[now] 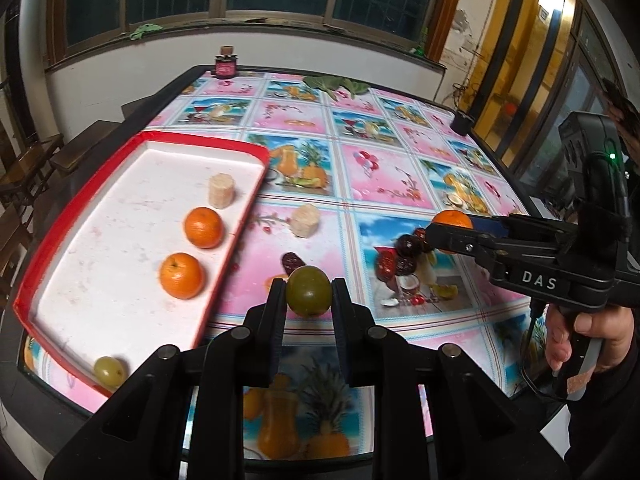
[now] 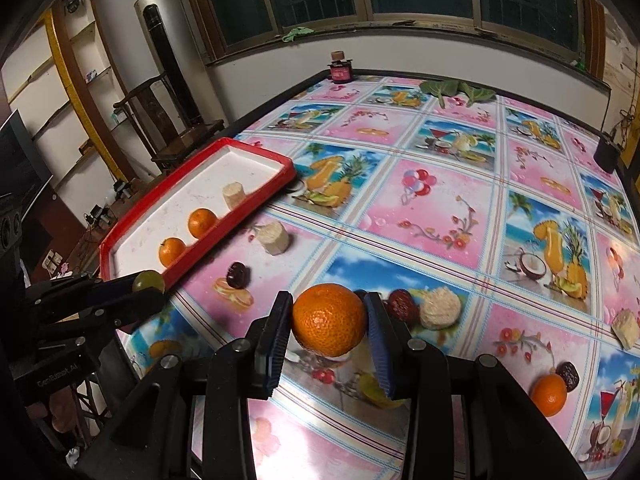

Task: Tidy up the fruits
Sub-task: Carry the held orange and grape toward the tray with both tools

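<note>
My left gripper (image 1: 309,294) is shut on a green grape-like fruit (image 1: 309,291), held just right of the red-rimmed white tray (image 1: 140,138). The tray holds two oranges (image 1: 203,227), a beige fruit chunk (image 1: 221,190) and another green fruit (image 1: 109,371). My right gripper (image 2: 328,320) is shut on an orange (image 2: 329,319) above the table; it also shows in the left wrist view (image 1: 436,234). On the table lie dark red dates (image 2: 238,275), beige chunks (image 2: 274,237) and another orange (image 2: 550,394).
A small dark jar (image 2: 340,70) and green leaves (image 2: 456,90) sit at the table's far edge. A black cup (image 2: 608,154) stands at the far right. A wooden chair (image 2: 168,120) stands left of the table.
</note>
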{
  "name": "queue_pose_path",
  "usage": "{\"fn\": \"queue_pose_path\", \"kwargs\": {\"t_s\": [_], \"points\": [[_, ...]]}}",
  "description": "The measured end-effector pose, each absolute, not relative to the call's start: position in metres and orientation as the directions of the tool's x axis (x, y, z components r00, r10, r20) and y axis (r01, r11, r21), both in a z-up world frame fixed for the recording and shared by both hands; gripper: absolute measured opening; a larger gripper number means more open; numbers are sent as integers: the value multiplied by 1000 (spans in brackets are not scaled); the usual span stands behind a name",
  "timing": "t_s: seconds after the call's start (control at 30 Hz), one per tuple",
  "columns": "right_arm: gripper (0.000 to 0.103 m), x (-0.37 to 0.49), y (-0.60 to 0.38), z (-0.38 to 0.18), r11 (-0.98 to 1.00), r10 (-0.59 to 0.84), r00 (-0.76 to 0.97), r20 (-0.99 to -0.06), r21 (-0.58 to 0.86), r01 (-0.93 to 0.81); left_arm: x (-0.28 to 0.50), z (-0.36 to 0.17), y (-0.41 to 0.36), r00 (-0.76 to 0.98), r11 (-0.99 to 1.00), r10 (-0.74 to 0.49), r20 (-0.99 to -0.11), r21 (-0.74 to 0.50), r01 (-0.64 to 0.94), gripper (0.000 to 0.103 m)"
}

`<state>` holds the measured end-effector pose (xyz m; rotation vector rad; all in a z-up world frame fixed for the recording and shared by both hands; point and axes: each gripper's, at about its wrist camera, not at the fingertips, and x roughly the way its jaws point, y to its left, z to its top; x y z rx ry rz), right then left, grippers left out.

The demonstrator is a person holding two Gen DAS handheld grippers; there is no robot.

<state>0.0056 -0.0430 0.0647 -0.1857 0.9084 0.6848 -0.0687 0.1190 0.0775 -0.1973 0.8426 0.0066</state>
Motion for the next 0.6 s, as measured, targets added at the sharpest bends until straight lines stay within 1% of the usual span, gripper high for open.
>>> {"fn": "queue_pose_path", "kwargs": {"t_s": [0.6], "points": [[37,-5,14,85,702,524,400,-752,115,-702,-77,84,160,687,969,-21,-726,-185,-165,20]]}}
